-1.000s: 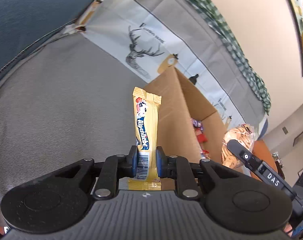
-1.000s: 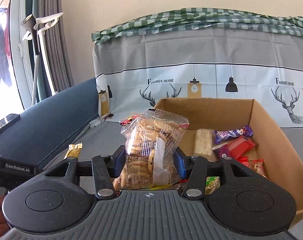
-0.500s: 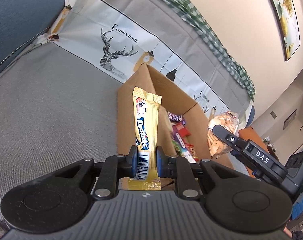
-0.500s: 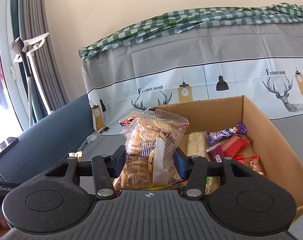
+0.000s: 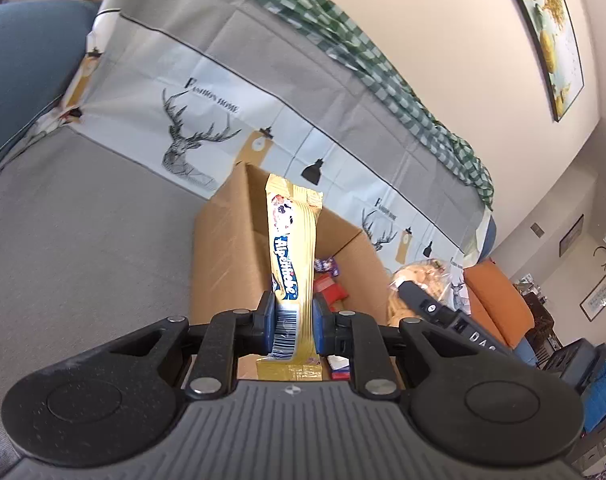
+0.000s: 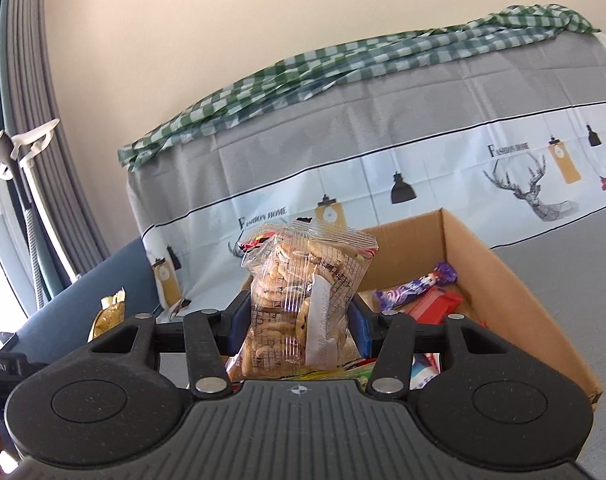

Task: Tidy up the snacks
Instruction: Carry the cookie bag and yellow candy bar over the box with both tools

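My left gripper (image 5: 291,322) is shut on a yellow Alpenliebe candy stick (image 5: 293,248), which stands upright in front of the near left corner of the open cardboard box (image 5: 227,256). My right gripper (image 6: 299,322) is shut on a clear bag of cookies (image 6: 303,300), held just before the same cardboard box (image 6: 515,300). Inside the box lie a purple wrapper (image 6: 415,286), a red packet (image 6: 435,306) and other snacks. The right gripper with the cookie bag (image 5: 419,280) shows at the right in the left wrist view. The yellow candy stick (image 6: 109,314) peeks in at the left of the right wrist view.
The box sits on a grey sofa seat (image 5: 83,240) covered by a deer-print cloth (image 5: 207,120), with a green checked cloth (image 6: 343,64) over the backrest. A blue cushion (image 5: 23,64) lies left, an orange seat (image 5: 499,300) right. Curtains (image 6: 27,140) hang at far left.
The left gripper has risen and swung toward the box, so the box interior now shows behind the candy. The right gripper has rolled and shifted sideways, tilting the box and sofa in its view.
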Available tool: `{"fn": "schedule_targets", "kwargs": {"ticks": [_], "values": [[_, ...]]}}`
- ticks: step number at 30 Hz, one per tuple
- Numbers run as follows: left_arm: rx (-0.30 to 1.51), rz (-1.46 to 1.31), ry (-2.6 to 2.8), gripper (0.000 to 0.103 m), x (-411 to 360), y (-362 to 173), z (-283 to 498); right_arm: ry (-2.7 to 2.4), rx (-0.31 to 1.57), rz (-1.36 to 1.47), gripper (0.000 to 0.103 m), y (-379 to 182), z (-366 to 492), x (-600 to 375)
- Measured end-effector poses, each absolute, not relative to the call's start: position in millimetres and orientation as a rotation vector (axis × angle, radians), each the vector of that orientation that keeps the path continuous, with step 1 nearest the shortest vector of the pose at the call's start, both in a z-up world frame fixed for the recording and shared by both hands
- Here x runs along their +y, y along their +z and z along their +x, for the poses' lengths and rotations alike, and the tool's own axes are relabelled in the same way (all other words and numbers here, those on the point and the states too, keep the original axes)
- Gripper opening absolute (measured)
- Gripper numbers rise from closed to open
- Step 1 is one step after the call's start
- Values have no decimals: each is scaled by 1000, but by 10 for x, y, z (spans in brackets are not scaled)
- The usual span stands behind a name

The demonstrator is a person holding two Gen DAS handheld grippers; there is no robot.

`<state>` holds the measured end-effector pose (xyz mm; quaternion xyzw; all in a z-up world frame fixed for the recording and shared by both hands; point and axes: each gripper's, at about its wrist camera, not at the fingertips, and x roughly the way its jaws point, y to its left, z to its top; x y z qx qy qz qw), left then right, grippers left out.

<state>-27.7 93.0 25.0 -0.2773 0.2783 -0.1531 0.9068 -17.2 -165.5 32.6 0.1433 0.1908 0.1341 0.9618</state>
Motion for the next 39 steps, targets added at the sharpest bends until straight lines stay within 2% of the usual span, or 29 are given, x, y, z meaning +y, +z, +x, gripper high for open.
{"fn": "schedule_targets", "kwargs": {"ticks": [10, 39], "values": [[558, -515, -369, 20, 557, 535, 2, 247, 370, 324, 52, 322, -135, -1760], [583, -425, -391, 20, 16, 743, 516, 177, 331, 407, 52, 281, -48, -1992]]}}
